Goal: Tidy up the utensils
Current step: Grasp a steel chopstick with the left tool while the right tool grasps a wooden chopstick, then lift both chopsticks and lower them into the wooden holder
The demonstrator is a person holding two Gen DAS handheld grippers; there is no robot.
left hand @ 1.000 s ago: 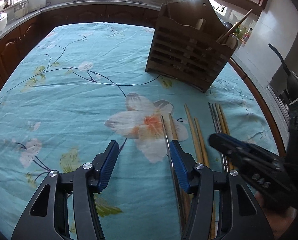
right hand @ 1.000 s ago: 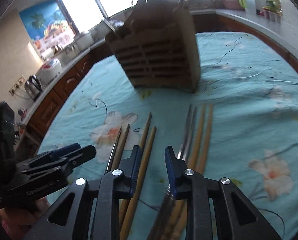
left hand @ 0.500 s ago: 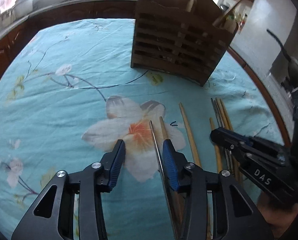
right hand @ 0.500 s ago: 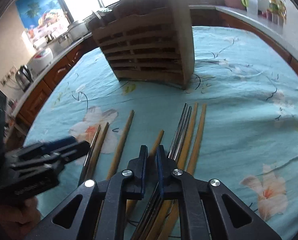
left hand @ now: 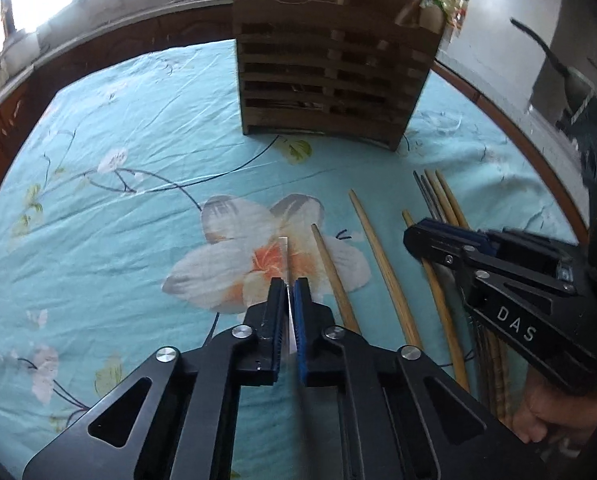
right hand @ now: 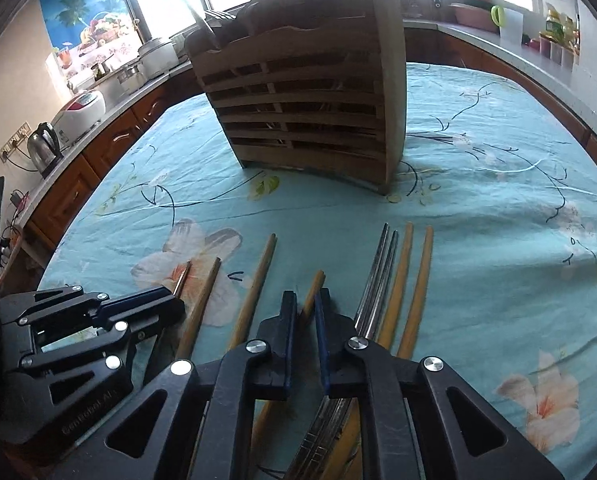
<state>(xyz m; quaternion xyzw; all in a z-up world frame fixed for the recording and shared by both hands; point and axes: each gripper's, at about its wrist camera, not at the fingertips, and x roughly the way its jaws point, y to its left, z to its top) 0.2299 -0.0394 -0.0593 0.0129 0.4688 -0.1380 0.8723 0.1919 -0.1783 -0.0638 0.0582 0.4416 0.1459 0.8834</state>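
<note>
A turquoise cloth [left hand: 118, 152] printed with white and orange blossoms and thin dark stems covers the bench. At upper centre of the frame stands a dark brown slatted wooden holder [left hand: 330, 80]. Pale tan wooden chopsticks [left hand: 382, 268] and grey metal chopsticks [right hand: 378, 272] lie at lower right. Both tongs are black with blue pads: left tongs [left hand: 288, 292], right tongs [right hand: 306, 304].

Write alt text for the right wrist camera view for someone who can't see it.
The right gripper is closed on a wooden chopstick lying on a teal floral tablecloth, among more wooden and metal chopsticks. A slatted wooden utensil holder stands behind them, and the left gripper pinches a thin metal chopstick at lower left.
</note>
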